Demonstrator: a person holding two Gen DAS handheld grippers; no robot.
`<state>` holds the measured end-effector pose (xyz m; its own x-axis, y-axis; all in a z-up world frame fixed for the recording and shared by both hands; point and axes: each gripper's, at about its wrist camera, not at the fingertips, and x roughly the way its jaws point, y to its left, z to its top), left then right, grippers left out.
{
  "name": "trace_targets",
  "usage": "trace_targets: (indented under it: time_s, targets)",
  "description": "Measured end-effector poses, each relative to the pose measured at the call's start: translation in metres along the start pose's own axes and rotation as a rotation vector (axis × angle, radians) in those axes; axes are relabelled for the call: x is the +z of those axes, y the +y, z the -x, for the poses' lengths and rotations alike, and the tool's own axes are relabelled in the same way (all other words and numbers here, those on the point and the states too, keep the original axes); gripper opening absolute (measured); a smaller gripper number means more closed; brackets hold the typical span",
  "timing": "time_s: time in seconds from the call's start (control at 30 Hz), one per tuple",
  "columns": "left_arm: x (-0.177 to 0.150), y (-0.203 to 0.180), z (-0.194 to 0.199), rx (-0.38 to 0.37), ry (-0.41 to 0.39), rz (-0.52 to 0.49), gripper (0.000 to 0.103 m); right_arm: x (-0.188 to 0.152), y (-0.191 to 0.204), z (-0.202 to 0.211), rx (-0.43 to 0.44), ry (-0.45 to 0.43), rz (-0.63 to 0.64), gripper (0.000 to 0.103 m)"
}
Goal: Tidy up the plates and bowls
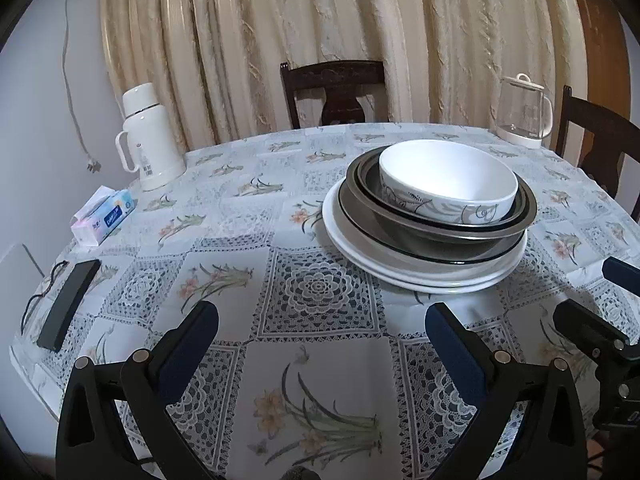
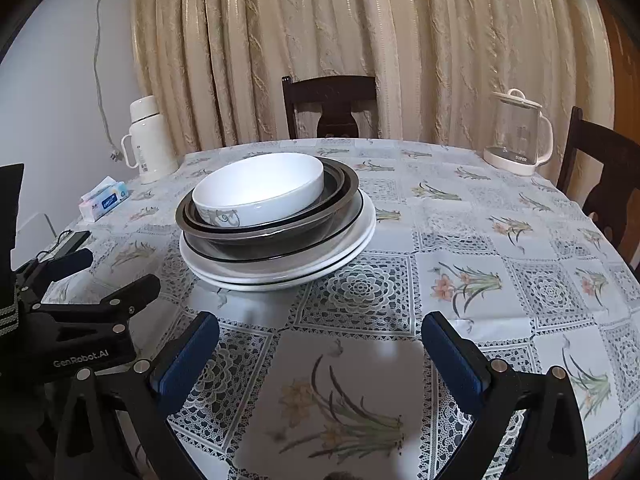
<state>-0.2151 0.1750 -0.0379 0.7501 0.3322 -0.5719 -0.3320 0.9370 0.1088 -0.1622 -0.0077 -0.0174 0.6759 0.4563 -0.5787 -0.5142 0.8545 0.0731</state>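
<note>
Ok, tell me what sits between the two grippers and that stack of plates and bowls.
Nothing visible does. Both the left gripper and the right gripper are open, with only bare tablecloth between their fingertips and the stack. The thermos, tissue pack and glass kettle stand well off to the sides.

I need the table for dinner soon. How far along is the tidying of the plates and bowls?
It looks nearly or fully done: the white bowl sits nested in the dark bowls, which rest on the white plates in one stack. Nothing is in hand; the left gripper and right gripper are both open and empty. No loose dishes show on the table.
</note>
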Motion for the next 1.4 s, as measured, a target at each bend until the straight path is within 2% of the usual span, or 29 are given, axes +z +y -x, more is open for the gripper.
trace_targets:
  time_s: [1.4]
  targets:
    - [-0.004,-0.002,-0.012,-0.012,0.056,0.0,0.103,-0.004,0.001,-0.009,0.02,0.033,0.017,0.103]
